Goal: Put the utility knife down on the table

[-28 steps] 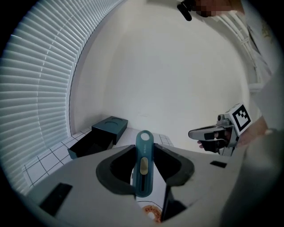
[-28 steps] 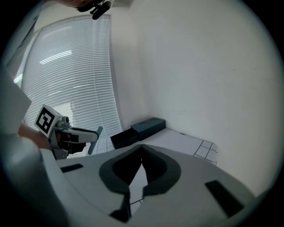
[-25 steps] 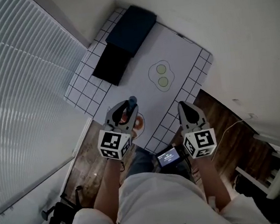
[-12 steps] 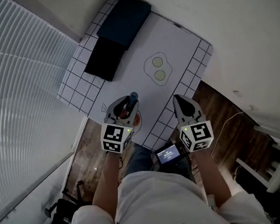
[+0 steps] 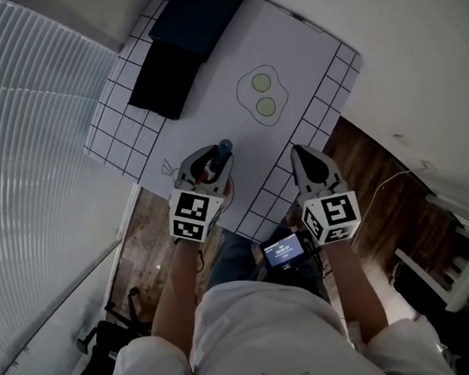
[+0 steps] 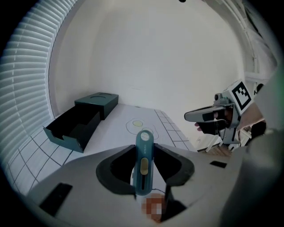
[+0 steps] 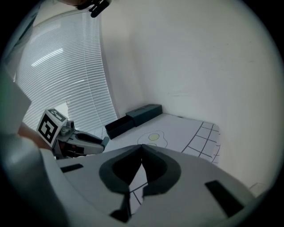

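Observation:
My left gripper (image 6: 144, 153) is shut on a teal utility knife (image 6: 143, 162) with a yellow slider; the knife sticks out past the jaws, held above the near edge of the white table (image 6: 115, 128). From the head view the knife tip (image 5: 224, 148) shows beyond the left gripper (image 5: 207, 167). My right gripper (image 7: 142, 162) is shut with nothing between its jaws, and hangs over the table's near right edge (image 5: 311, 164).
A dark teal box (image 5: 200, 7) with its open drawer (image 5: 163, 78) stands at the table's far left. A drawn outline with two green dots (image 5: 261, 96) marks the table's middle. Grid lines border the mat. White blinds (image 5: 23, 123) hang at the left; wooden floor (image 5: 372, 199) lies right.
The view has shifted slightly, and the table has slid up and left in the picture. Both grippers keep their places relative to each other; the knife stays gripped.

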{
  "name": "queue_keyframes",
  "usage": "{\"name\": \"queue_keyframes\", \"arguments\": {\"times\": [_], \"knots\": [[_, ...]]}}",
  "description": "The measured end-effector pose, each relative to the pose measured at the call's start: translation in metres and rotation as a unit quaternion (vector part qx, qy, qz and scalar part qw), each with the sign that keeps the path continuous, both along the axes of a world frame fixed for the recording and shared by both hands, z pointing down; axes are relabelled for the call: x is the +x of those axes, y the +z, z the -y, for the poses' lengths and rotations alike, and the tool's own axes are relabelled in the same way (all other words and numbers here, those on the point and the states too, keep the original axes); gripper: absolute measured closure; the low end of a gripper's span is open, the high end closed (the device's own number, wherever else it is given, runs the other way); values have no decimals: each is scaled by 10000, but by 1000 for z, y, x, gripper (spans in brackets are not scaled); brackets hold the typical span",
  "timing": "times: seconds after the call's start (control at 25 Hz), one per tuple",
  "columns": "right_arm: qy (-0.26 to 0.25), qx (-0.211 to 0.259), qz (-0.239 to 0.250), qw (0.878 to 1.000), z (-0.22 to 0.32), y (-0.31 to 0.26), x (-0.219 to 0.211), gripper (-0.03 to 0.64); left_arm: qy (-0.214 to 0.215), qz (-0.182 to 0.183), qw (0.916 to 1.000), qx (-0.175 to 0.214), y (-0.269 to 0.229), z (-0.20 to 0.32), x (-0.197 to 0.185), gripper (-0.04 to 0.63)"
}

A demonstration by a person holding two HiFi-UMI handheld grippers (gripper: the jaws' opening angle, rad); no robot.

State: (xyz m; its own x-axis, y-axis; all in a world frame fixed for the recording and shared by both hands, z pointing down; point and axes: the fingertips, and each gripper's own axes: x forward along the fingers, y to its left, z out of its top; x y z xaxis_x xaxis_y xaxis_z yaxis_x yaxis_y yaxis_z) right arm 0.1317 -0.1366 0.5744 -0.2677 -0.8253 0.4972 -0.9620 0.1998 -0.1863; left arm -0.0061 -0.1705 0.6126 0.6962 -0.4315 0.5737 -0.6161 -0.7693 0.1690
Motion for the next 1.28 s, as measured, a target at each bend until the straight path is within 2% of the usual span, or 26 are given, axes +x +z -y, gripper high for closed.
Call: {"name": "queue_keyframes", "arguments": {"times": [0.56,1.04,1.28], "knots": [[-84,-137,131,9998,3,19,-11,609,227,287,9993,-107,30,-2,15,459],[-161,-167,18,9997,6,24,-8,609,278,267,9992,-125,35,0,20,459],[-136,-213,-5,9997,2,27,-7,609,339,375,9986,-136,42,1,24,459]]}}
